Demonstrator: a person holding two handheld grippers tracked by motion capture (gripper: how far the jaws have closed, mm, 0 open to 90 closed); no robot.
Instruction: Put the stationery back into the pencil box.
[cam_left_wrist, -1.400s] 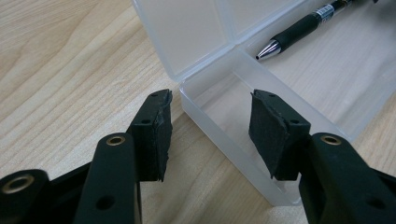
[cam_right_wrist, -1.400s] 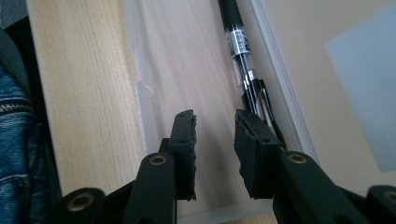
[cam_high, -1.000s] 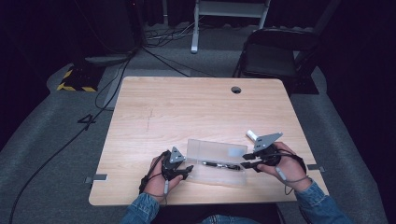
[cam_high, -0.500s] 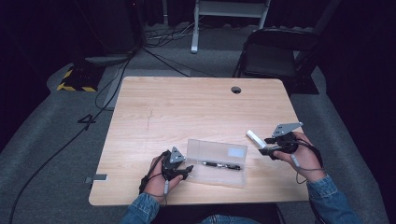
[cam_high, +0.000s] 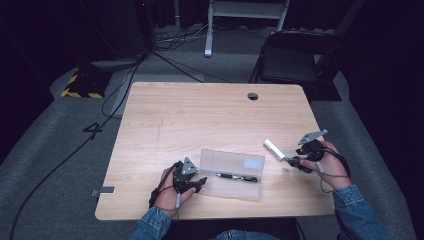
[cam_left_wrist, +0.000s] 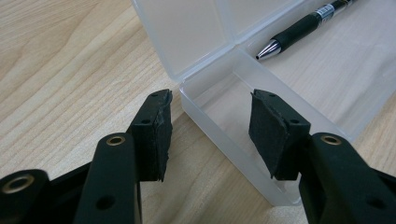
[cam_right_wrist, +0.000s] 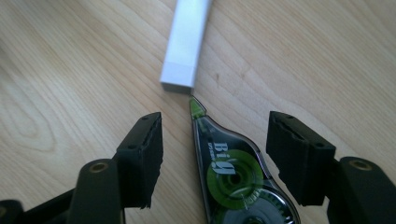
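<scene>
Open clear plastic case (cam_high: 231, 172) near the table's (cam_high: 200, 120) front edge, one black pen (cam_high: 237, 176) inside. Left tool (cam_left_wrist: 210, 128) clamped on the case's end wall; thin, slick plastic, likely to flex. Right tool (cam_right_wrist: 215, 154) stands apart, its jaws just been opening, astride one correction-tape dispenser (cam_right_wrist: 233, 179) lying flat, untouched. One white eraser stick (cam_right_wrist: 184, 44) beyond its tip. Dispenser looks light, rigid, smooth; grip across the flat sides.

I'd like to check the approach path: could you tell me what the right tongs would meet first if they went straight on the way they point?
Probably the correction tape dispenser, already lying between the open right tongs. Just past its green tip lies the white stick on the table, apparently next in line.
</scene>
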